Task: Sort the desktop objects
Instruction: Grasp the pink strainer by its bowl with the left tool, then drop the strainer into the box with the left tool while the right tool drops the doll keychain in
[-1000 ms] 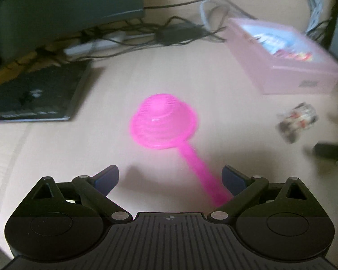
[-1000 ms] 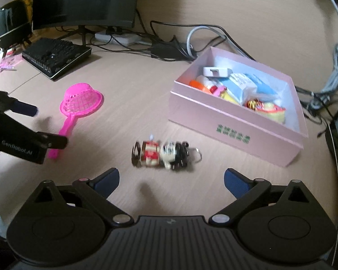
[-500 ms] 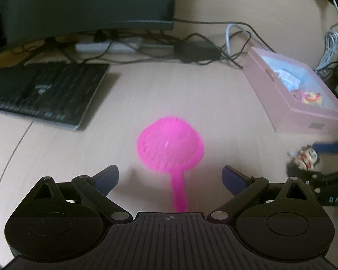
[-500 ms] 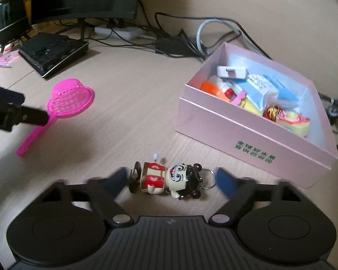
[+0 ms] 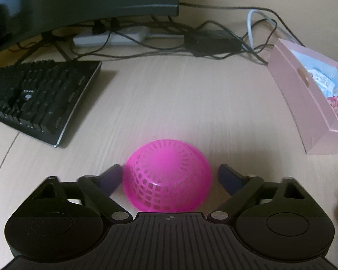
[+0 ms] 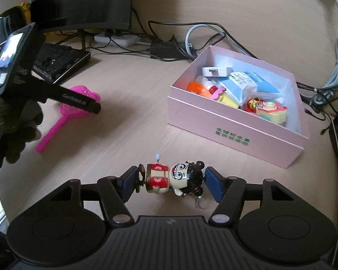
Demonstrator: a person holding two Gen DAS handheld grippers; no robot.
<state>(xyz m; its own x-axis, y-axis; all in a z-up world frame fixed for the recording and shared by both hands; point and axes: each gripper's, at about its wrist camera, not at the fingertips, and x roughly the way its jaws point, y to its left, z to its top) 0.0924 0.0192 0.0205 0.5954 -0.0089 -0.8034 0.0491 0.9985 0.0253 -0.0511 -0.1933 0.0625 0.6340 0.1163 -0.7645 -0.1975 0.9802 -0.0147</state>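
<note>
Several small packets and toys (image 6: 262,109) inside pink box (image 6: 234,126).

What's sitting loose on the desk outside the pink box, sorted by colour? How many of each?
Pink: 1, the toy strainer, dome up between the open left fingers.
Red, black and cream: 1, the wind-up doll, lying between the right fingers.
Total: 2 loose toys; the pink box already holds several others.

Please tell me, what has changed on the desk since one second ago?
Both claws advanced. The left claw now straddles the pink strainer; the right claw has closed in around the doll keychain, both lying on the desk. The pink box and keyboard stayed put.
</note>
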